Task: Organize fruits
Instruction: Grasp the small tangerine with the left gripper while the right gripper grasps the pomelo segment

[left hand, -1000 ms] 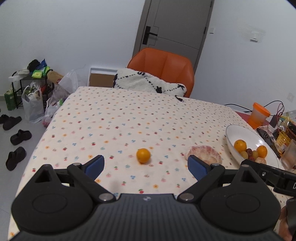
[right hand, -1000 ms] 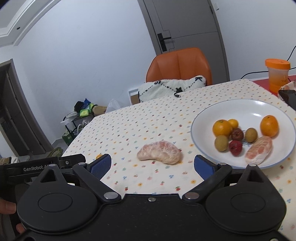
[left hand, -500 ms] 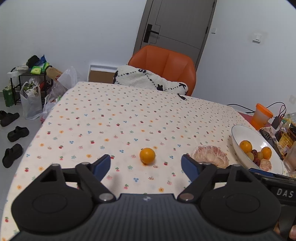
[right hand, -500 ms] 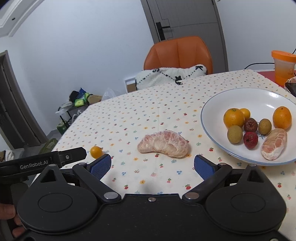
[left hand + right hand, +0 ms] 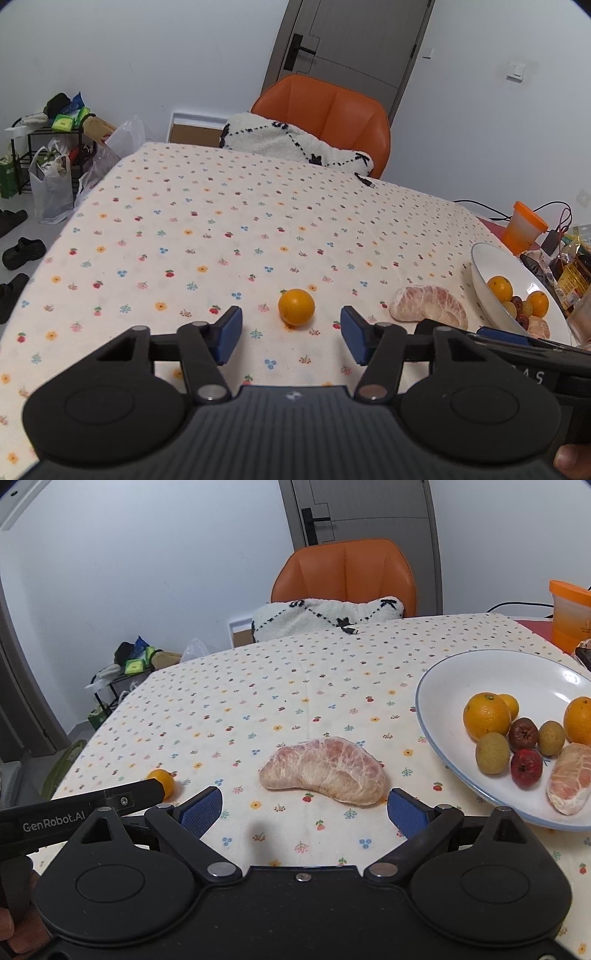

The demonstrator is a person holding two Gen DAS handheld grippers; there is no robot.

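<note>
A small orange [image 5: 296, 312] lies on the flowered tablecloth [image 5: 221, 229], just ahead of my open left gripper [image 5: 291, 338] and centred between its blue pads. A peeled pomelo segment [image 5: 325, 771] rests on the cloth just ahead of my open right gripper [image 5: 304, 812]; the same pomelo segment [image 5: 428, 308] shows right of the orange. The white plate [image 5: 439, 694] at the right holds oranges, small brown and red fruits and another pomelo piece [image 5: 569, 777]. In the right wrist view the small orange [image 5: 161, 781] sits partly behind the left gripper's body.
An orange chair [image 5: 325, 110] with a white cushion [image 5: 295, 147] stands at the table's far side. An orange-lidded cup [image 5: 524, 229], cables and packets crowd the right edge. A rack, bags and shoes [image 5: 22, 251] are on the floor to the left.
Both grippers have moved forward and lower toward the table. The orange now lies closer to the left pads, the pomelo segment closer to the right ones. The left jaws have narrowed somewhat.
</note>
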